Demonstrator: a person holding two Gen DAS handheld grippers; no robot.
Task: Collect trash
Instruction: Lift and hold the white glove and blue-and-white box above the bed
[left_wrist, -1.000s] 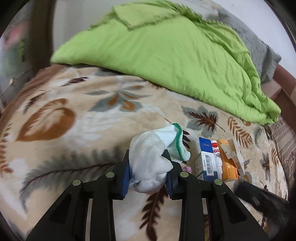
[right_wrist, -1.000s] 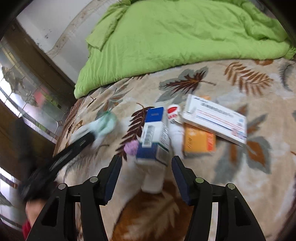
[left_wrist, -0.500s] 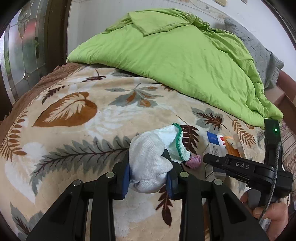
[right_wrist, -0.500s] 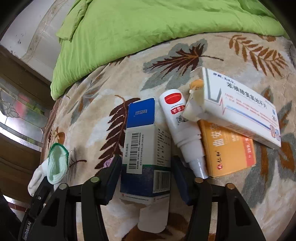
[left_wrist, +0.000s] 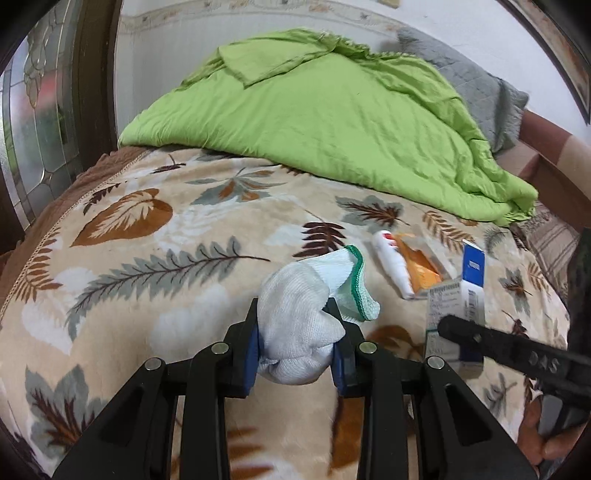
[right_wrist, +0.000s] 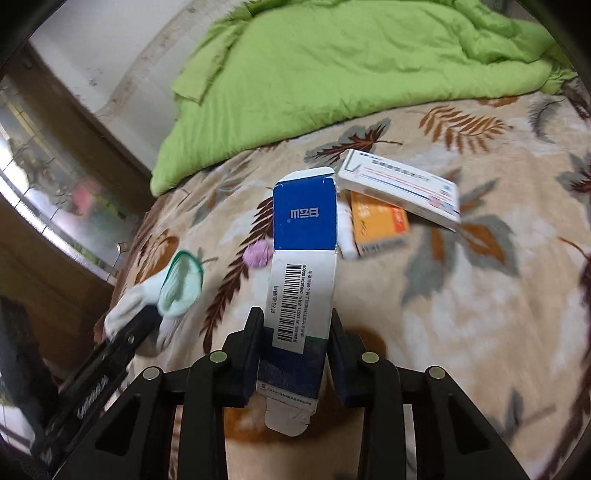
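My left gripper (left_wrist: 295, 325) is shut on a white sock with a green cuff (left_wrist: 306, 314) and holds it above the leaf-patterned blanket (left_wrist: 147, 258). The sock also shows in the right wrist view (right_wrist: 162, 295). My right gripper (right_wrist: 295, 332) is shut on a blue and white medicine box (right_wrist: 301, 280), lifted off the blanket; the box also shows in the left wrist view (left_wrist: 458, 306). On the blanket lie a white spray bottle (left_wrist: 391, 262), an orange box (right_wrist: 380, 225), a white box (right_wrist: 399, 188) lying over it, and a small purple wad (right_wrist: 256, 254).
A green quilt (left_wrist: 332, 122) is heaped across the far side of the bed, with a grey pillow (left_wrist: 491, 96) behind it. A dark wooden frame with patterned glass (left_wrist: 40, 110) stands at the left. The bed's edge drops off at the left (right_wrist: 122, 273).
My right gripper has closed on the blue and white box and lifted it off the blanket. My left gripper has drawn back and up with the sock still in it.
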